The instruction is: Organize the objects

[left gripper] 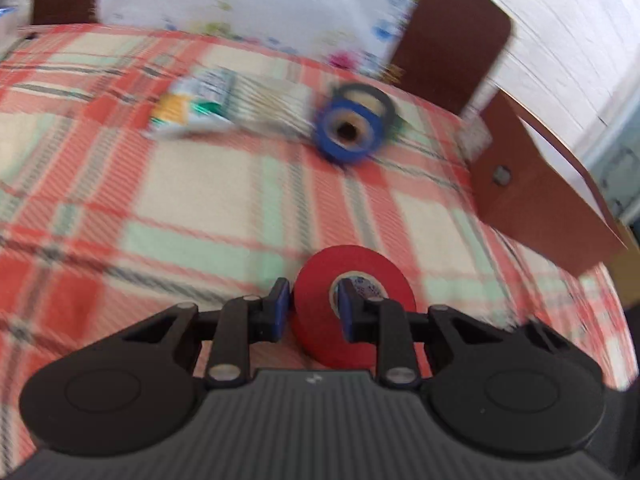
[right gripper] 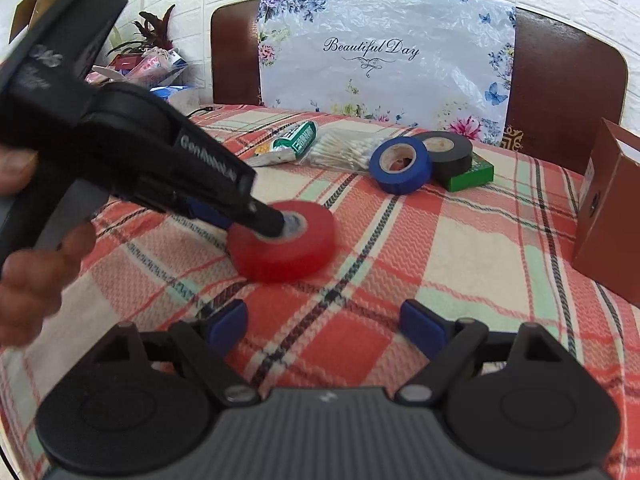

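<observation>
Black gripper [right gripper: 324,326] (blue pads [right gripper: 424,328], silver screws).

In the left wrist view motion blur smears everything beyond the red tape roll [left gripper: 352,300], so the print on the tube [left gripper: 192,106] at 11 o'clock is unreadable, the cotton swab bag [left gripper: 272,108] beside it is only a pale streak, and the black tape roll [left gripper: 366,96] merges with the blue tape roll [left gripper: 348,130] in front of it. The brown box [left gripper: 532,184] at 3 o'clock is cut off by the picture's rim. In the right wrist view the left gripper [right gripper: 276,226] hides the red roll's near-left rim, the black roll covers most of the green box [right gripper: 472,174], and the person's hand [right gripper: 36,280] at 9 o'clock runs off the edge.
</observation>
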`<state>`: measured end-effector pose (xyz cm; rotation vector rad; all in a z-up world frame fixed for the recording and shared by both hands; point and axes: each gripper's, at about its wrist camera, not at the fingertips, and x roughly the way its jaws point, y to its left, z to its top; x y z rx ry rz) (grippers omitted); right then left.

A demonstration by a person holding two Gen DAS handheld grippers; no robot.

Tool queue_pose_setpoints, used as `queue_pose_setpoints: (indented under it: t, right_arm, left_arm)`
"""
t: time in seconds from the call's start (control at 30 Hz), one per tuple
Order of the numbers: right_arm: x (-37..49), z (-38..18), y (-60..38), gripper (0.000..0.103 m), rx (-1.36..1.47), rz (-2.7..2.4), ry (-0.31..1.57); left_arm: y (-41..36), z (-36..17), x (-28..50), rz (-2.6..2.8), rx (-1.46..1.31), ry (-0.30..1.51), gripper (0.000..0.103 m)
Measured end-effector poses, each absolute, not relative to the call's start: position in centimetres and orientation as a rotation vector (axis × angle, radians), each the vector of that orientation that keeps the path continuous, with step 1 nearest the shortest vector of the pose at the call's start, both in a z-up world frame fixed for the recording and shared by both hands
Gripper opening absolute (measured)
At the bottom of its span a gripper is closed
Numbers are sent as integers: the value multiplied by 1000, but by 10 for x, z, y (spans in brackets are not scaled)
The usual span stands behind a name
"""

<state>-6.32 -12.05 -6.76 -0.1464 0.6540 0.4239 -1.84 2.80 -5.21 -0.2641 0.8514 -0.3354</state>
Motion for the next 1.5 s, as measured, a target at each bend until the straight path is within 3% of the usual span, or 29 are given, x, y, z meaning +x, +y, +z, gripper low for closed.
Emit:
queue_pose_setpoints:
  t: [0.23, 0.67, 0.83, 1.13, 1.37, 1.5]
  right_arm:
    - [-89, -62, -164, 76, -126, 356, 701]
    - [-128, -57, -286, 76, -1, 47, 687]
    - [-140, -44, -338, 76, 64, -78, 624]
    - [-83, 21, -392, 76, 8, -171, 313]
    - [-8, 5, -420, 80, -27, -233, 371]
    - [-43, 5, -422, 83, 22, -241, 309]
  left_arm:
    - [-38, -55, -39, -478, -164, 892, 28]
    - [-198, -49, -44, -718, 60, 927, 28]
    - [-261, -25, -46, -800, 131, 854, 28]
    - [-317, 57, 12, -756, 110, 628, 29]
    - [-354, 39, 55, -648, 165, 657, 30]
    - [-328, 49, 32, -689, 130, 589, 30]
